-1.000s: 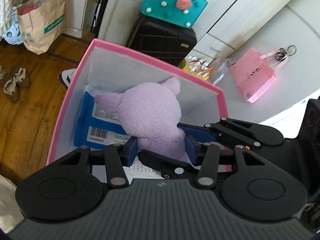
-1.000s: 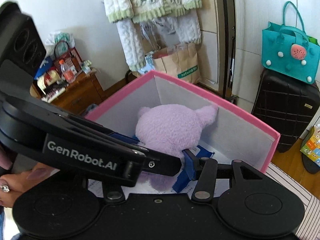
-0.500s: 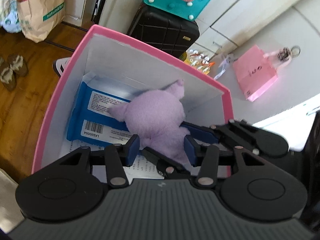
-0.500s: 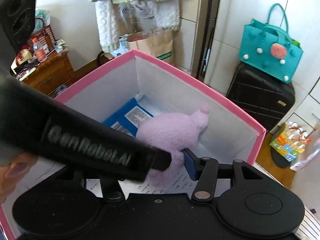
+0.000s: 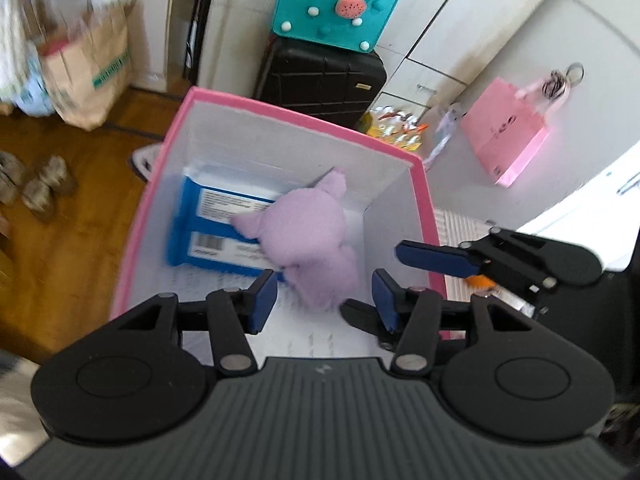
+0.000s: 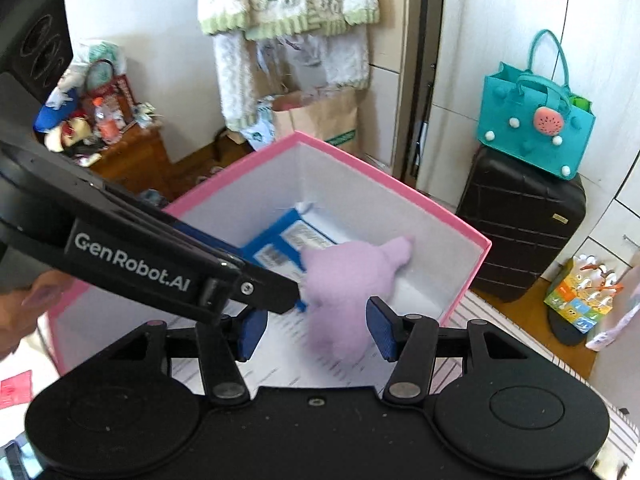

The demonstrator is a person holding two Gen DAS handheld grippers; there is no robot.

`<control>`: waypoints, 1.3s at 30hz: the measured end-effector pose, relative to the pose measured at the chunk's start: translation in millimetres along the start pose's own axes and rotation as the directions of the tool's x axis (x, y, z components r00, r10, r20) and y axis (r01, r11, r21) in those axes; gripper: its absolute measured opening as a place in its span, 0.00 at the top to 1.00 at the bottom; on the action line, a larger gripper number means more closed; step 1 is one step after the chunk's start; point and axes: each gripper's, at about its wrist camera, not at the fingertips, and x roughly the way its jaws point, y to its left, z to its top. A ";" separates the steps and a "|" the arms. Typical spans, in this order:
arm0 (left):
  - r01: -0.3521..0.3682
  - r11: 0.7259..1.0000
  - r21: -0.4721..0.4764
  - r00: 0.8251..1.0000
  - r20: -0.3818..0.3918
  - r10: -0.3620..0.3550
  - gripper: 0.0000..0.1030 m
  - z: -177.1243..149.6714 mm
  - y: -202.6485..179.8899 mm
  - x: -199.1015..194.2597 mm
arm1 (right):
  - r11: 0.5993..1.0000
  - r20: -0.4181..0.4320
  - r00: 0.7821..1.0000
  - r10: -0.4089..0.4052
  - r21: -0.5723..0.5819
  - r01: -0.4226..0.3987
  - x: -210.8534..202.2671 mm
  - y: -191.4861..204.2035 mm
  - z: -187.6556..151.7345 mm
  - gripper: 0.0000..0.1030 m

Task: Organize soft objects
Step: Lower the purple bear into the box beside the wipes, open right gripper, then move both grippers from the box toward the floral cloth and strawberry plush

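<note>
One lilac plush toy (image 5: 308, 236) lies inside your pink box (image 5: 304, 114), slumped on a printed sheet on the box floor, its head overlapping a blue packet (image 5: 208, 220) that rests flat towards the far wall. From both wrist views the toy sits free, with nothing gripping it.

Your left claw (image 5: 324, 300) hangs above the near edge of the box, its jaws opening, and the toy's lower end shows below the gap between the pads without either pad pressing on it. Your right claw (image 6: 316, 328) is likewise apart, its blue pads standing either side of the toy's base in the picture but clear of the fur. In the left view the right claw's fingers reach past the box's right wall; in the right view the left claw's arm crosses the frame at the left.

As a judgement, this item counts as stowed: toy in, both claws empty. What is left you cannot tell from here, since no other soft toy shows on the striped surface (image 6: 516, 336) beside the box.

Counted: one plush toy, one blue packet, one pink box, two claws. Further out stand one black suitcase (image 5: 320, 76) with one teal bag (image 5: 332, 4) on top, and one pink gift bag (image 5: 504, 136) lying to the right.
</note>
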 end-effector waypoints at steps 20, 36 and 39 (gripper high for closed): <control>-0.185 0.939 0.290 0.981 0.116 0.157 0.42 -73.2 -58.5 -133.8 | 0.994 0.169 0.986 -0.011 -0.105 0.029 -135.7 48.1 -49.3 0.42; -0.201 0.858 0.472 0.970 0.215 0.109 0.39 -152.6 -91.8 -179.9 | 0.983 0.229 0.973 -0.006 -0.179 0.049 -198.0 68.4 -113.0 0.42; -0.177 0.870 0.461 0.964 0.259 0.059 0.38 -169.0 -92.5 -186.3 | 0.985 0.232 0.973 -0.010 -0.165 0.050 -201.2 65.2 -127.6 0.42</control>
